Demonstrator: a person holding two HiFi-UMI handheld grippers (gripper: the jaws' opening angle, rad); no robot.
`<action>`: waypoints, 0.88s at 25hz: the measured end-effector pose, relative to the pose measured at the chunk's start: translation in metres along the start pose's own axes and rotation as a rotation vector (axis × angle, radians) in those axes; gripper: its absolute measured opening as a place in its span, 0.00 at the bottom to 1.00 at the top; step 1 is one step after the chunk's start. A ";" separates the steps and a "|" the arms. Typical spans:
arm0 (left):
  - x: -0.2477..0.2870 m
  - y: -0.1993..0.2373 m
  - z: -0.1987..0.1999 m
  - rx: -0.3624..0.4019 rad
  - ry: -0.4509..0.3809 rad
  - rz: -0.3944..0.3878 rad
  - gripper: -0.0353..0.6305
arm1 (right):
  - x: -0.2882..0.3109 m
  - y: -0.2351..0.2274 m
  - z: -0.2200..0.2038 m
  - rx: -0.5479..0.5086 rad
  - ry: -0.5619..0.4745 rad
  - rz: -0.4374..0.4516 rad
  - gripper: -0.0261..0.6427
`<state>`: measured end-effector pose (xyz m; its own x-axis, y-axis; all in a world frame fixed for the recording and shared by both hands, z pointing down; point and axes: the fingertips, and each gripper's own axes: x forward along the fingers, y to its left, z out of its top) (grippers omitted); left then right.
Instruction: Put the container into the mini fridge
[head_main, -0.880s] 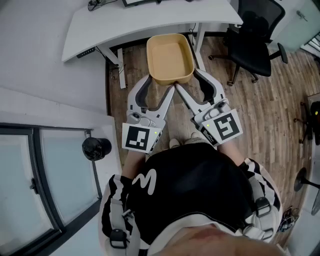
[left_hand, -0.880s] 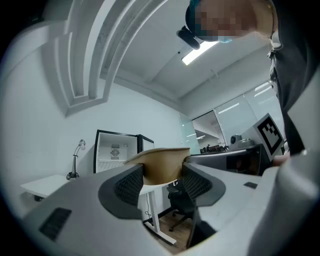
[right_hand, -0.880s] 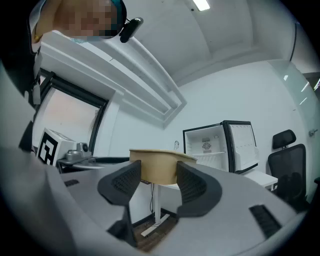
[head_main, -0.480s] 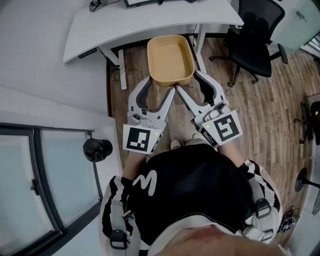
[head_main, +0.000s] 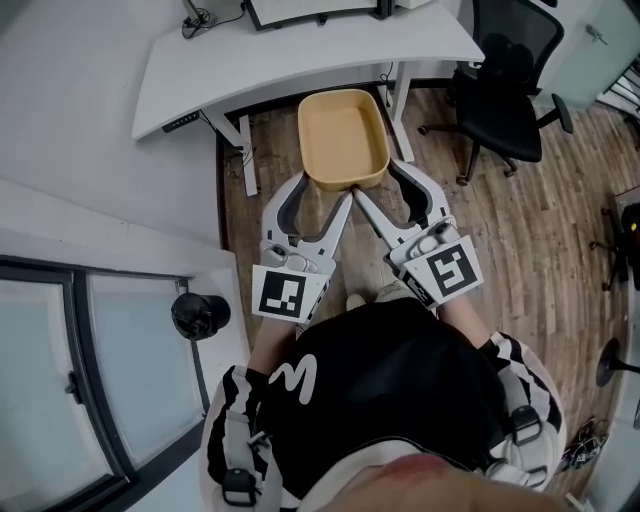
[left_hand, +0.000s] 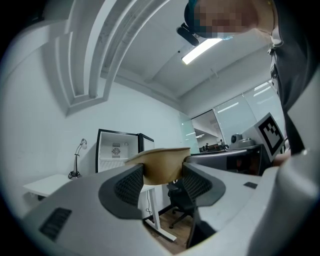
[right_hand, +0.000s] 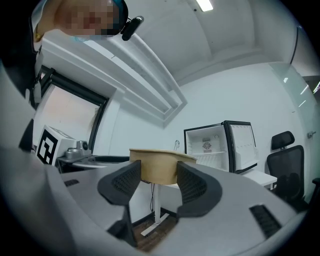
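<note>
A tan, empty rectangular container (head_main: 342, 135) hangs level above the wooden floor, just in front of a white desk. My left gripper (head_main: 324, 188) is shut on its near left corner and my right gripper (head_main: 380, 182) on its near right corner, each with wide jaws. In the left gripper view the container (left_hand: 162, 167) sits pressed between the two black pads. The right gripper view shows the same grip on the container (right_hand: 159, 169). A black mini fridge (right_hand: 220, 147) with a white inside stands ahead on the desk with its door open; it also appears as the fridge (left_hand: 116, 150) behind the container.
The white desk (head_main: 300, 50) runs across the far side, with a black office chair (head_main: 505, 80) to its right. A glass partition and white ledge fill the left, with a round black object (head_main: 200, 315) beside it. A small lamp (left_hand: 77, 160) stands on the desk left of the fridge.
The whole head view has slid slightly down and right, the desk now reaching further into the picture. Both grippers keep the same hold on the container.
</note>
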<state>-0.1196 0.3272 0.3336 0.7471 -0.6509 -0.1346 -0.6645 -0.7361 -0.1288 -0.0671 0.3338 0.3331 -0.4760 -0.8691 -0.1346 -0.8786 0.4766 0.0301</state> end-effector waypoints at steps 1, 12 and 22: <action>0.001 -0.001 0.000 0.002 0.003 0.001 0.43 | 0.000 -0.001 -0.001 0.001 0.007 0.000 0.39; -0.010 0.001 -0.007 -0.003 0.013 -0.012 0.43 | -0.002 0.009 -0.007 0.014 0.007 -0.017 0.39; 0.005 0.017 -0.008 0.004 0.005 0.006 0.43 | 0.017 -0.003 -0.009 0.022 -0.009 -0.001 0.39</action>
<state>-0.1272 0.3103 0.3382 0.7432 -0.6562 -0.1307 -0.6690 -0.7314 -0.1319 -0.0728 0.3164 0.3391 -0.4745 -0.8685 -0.1434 -0.8781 0.4783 0.0086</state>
